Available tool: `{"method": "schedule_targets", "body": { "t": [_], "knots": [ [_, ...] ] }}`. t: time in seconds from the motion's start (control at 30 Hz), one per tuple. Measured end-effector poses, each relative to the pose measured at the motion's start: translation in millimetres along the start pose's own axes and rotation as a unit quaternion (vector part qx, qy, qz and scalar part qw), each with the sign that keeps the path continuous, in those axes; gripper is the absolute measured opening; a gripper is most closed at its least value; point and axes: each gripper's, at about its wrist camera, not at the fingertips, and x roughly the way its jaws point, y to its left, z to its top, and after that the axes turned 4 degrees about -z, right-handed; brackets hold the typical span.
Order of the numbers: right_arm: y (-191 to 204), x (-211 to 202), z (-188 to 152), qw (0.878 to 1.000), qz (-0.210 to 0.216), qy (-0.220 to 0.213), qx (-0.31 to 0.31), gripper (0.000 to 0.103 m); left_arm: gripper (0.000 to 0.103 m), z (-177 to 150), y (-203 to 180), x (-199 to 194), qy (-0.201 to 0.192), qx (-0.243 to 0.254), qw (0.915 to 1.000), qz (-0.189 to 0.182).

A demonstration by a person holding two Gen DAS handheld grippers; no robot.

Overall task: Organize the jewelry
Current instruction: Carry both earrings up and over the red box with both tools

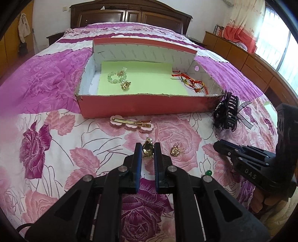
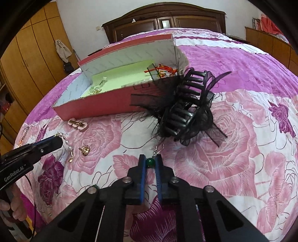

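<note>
Pinching gold earring (image 1: 148,149), left tool (image 1: 147,150), right tool (image 2: 150,162) clamping green bead earring (image 2: 150,161)

Rose-print bedspread (image 1: 46,141), dark wooden headboard (image 1: 130,16), orange wardrobe (image 2: 33,52), low cabinets (image 1: 242,55), bright curtained window (image 1: 273,33)

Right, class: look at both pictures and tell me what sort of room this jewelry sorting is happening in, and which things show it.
Most likely a home bedroom: the work lies on a floral bedspread, a dark wooden headboard stands behind, and wooden wardrobes line the wall.
</note>
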Motion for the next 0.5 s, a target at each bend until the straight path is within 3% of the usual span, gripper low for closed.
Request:
{"method": "schedule_targets", "body": {
  "t": [0.5],
  "knots": [
    [11, -32, -9, 0.999, 0.036, -0.030, -0.011, 0.011, 0.003, 1, -3, -23, -0.029, -0.005, 0.9996, -0.005]
  ]
}}
